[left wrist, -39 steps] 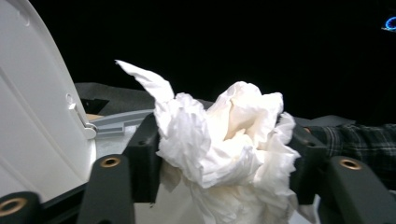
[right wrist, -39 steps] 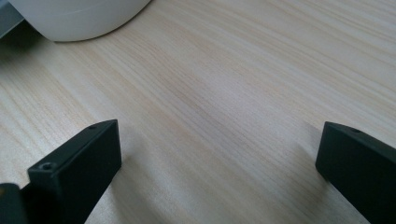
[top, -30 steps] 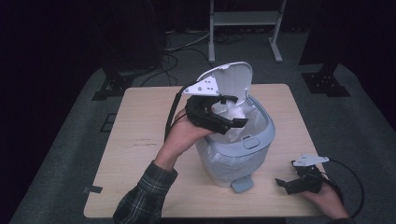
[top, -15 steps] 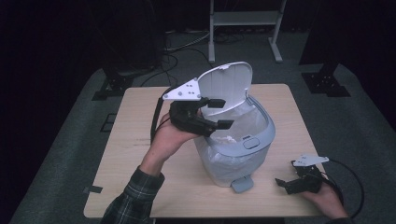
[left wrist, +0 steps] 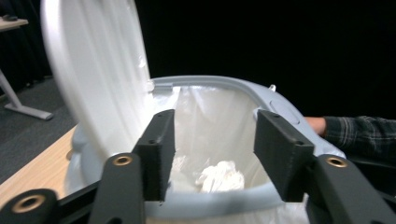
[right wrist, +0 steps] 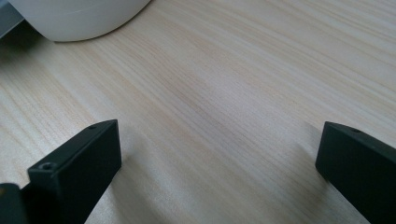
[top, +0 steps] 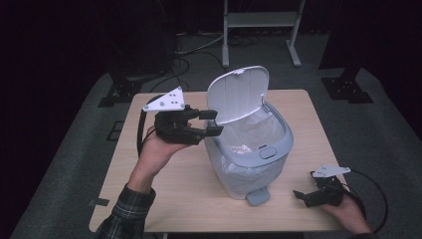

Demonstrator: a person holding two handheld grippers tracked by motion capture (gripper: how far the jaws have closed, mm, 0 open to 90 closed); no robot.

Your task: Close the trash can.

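Setting: dark room, grey carpeted floor, a white metal stand (top: 261,30) at the back; light wooden table (top: 164,199) in the middle.

Item 1: pedal bin (top: 249,149), pale grey-blue, stood upright near the table's centre. Lid (top: 238,93) was raised and leaned back toward the far side. A clear liner bag (top: 251,130) hung inside, folded over the rim. A crumpled white wad (left wrist: 219,177) lay at the bottom of the bag. Foot pedal (top: 258,196) projected from the base toward the person.

Item 2: left gripper (top: 211,122), held in the air just beside the bin's left rim, pointed at the opening. Jaws were spread apart with nothing between them; in the left gripper view they framed the bag and the wad. Grey three-cornered plate on top.

Item 3: right gripper (top: 304,196), low at the table's near right corner, well apart from the bin. Jaws were spread wide over bare wood, nothing held
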